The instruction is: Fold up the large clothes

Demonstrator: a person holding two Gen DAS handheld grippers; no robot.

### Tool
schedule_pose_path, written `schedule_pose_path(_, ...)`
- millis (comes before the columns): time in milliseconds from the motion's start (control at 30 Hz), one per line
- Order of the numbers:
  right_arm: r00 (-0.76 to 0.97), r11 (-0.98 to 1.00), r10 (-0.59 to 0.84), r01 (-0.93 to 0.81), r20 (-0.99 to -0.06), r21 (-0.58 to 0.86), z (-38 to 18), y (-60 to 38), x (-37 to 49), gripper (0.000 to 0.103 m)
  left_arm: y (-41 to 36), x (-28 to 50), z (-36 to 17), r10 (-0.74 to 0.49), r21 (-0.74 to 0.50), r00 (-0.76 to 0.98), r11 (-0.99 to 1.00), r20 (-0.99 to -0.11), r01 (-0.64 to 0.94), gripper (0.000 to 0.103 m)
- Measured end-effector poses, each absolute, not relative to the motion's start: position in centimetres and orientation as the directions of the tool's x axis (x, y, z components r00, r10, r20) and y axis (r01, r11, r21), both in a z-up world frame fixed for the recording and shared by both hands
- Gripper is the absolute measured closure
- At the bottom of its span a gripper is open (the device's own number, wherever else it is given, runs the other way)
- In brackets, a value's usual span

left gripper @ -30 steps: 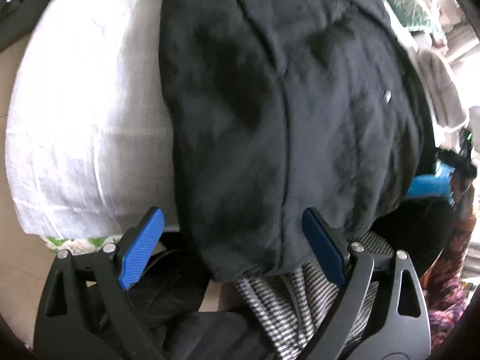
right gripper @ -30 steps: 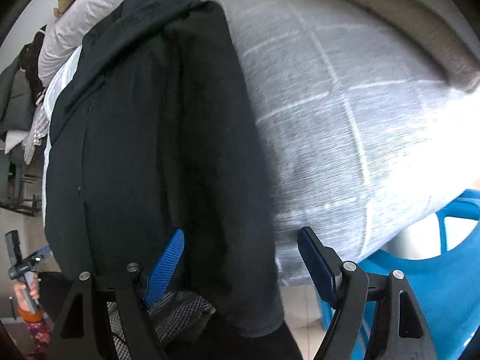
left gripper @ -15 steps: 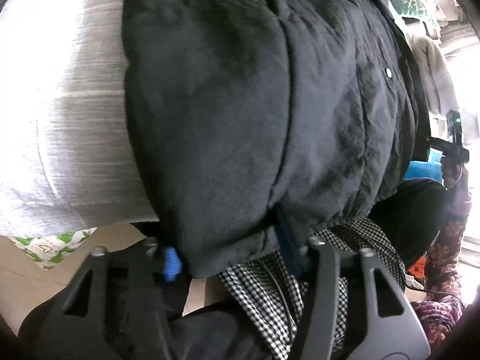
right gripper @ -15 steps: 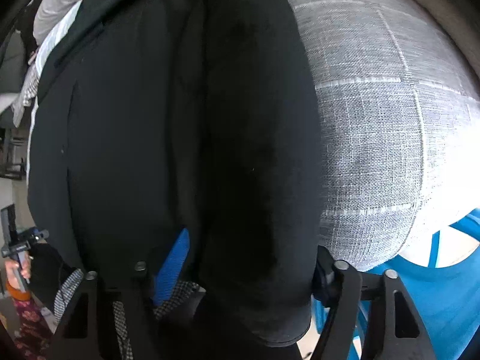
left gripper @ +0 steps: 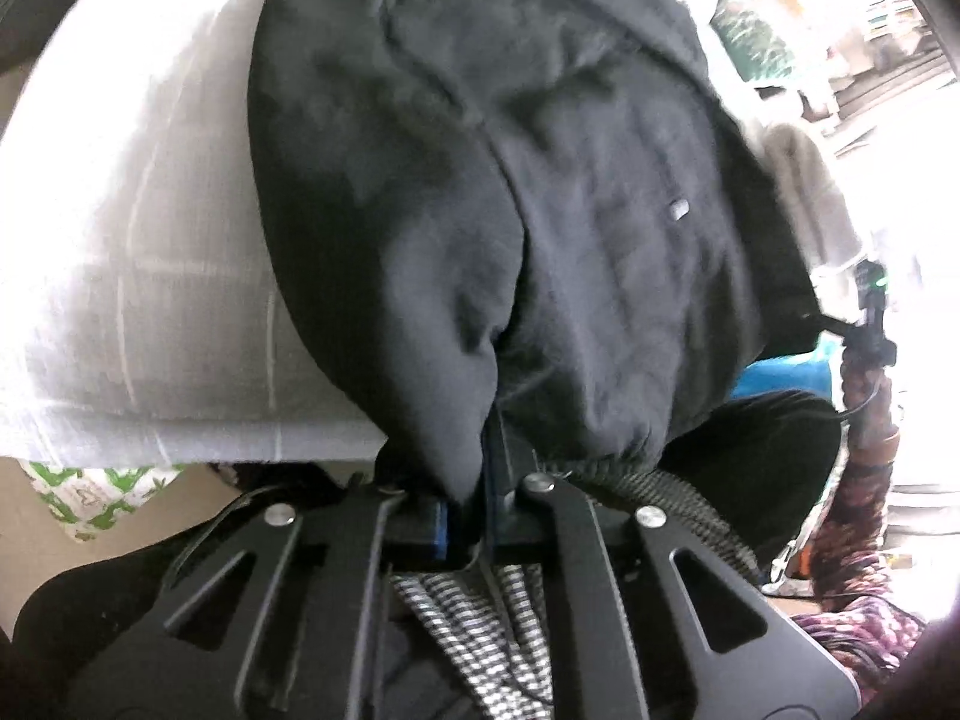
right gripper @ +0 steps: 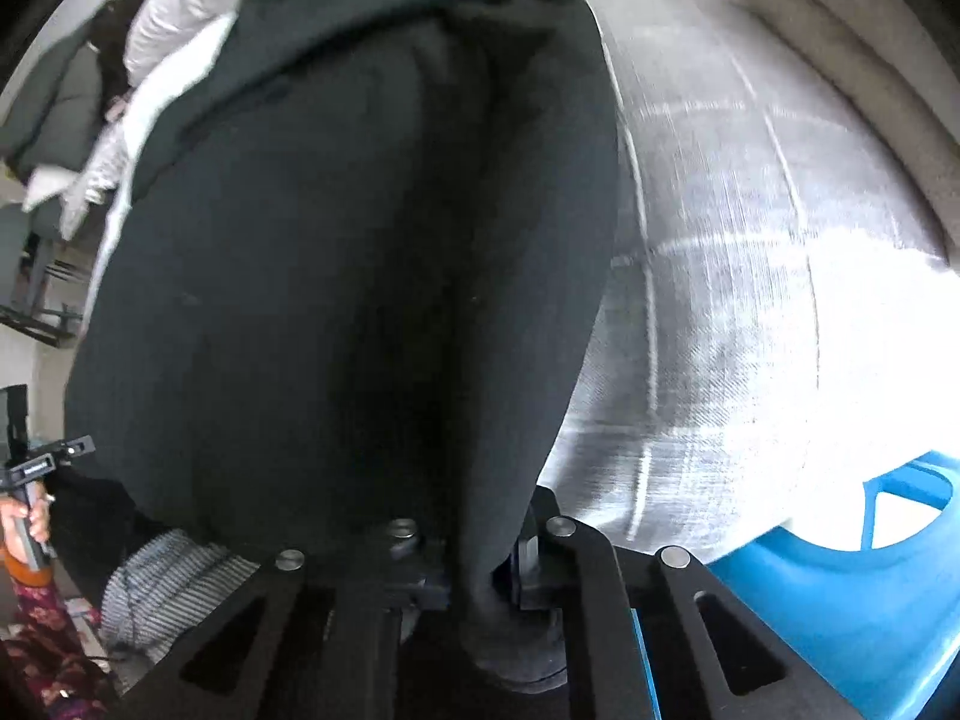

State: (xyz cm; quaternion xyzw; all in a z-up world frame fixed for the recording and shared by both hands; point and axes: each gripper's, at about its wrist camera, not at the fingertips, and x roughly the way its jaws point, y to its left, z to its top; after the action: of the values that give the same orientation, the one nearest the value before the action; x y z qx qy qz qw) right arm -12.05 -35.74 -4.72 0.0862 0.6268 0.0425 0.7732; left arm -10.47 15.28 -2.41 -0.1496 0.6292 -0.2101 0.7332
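A large black jacket (left gripper: 540, 210) lies on a bed covered with a white checked sheet (left gripper: 138, 276). My left gripper (left gripper: 468, 516) is shut on the jacket's near hem, with the cloth pinched between the blue pads. In the right wrist view the same jacket (right gripper: 336, 312) fills the middle. My right gripper (right gripper: 480, 564) is shut on its other near corner, and a fold of black cloth hangs down between the jaws. The sheet (right gripper: 750, 276) shows to the right of the jacket.
A blue plastic chair (right gripper: 852, 588) stands low right in the right wrist view. A checked garment (left gripper: 480, 630) hangs under the jacket hem. Piled clothes (right gripper: 66, 114) lie far left, and a green-patterned cloth (left gripper: 96, 492) hangs below the sheet edge.
Both grippers moved in onto the jacket's near edge and went from wide open to shut on the cloth.
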Motion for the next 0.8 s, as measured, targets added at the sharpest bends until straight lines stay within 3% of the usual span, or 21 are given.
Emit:
schedule_pose_path(167, 0.330, 0.967, 0.234, 0.021, -0.915, 0.255, -1.5, -34.9, -11.7, 0.094, 15.2, -9.6, 2.6, -0.571, -0.541, 0.279, 0.821, -0.772, 0.181, 0.096)
schedule_pose_path(433, 0.522, 0.934, 0.301, 0.009, -0.798, 0.358, 3.8, -34.3, -7.6, 0.094, 13.9, -3.6, 7.0, -0.554, -0.529, 0.487, 0.824, -0.675, 0.205, 0.096)
schedule_pose_path(633, 0.623, 0.884, 0.276, 0.134, -0.732, 0.448, 5.4, -37.0, -2.7, 0.094, 16.2, 3.6, 8.0, -0.480, -0.526, 0.598, 0.843, -0.642, 0.113, 0.096)
schedule_pose_path(800, 0.668, 0.808, 0.266, 0.238, -0.695, 0.539, 2.9, -40.3, 1.4, 0.094, 18.4, 10.2, 5.5, -0.414, -0.564, 0.647, 0.826, -0.640, -0.029, 0.096)
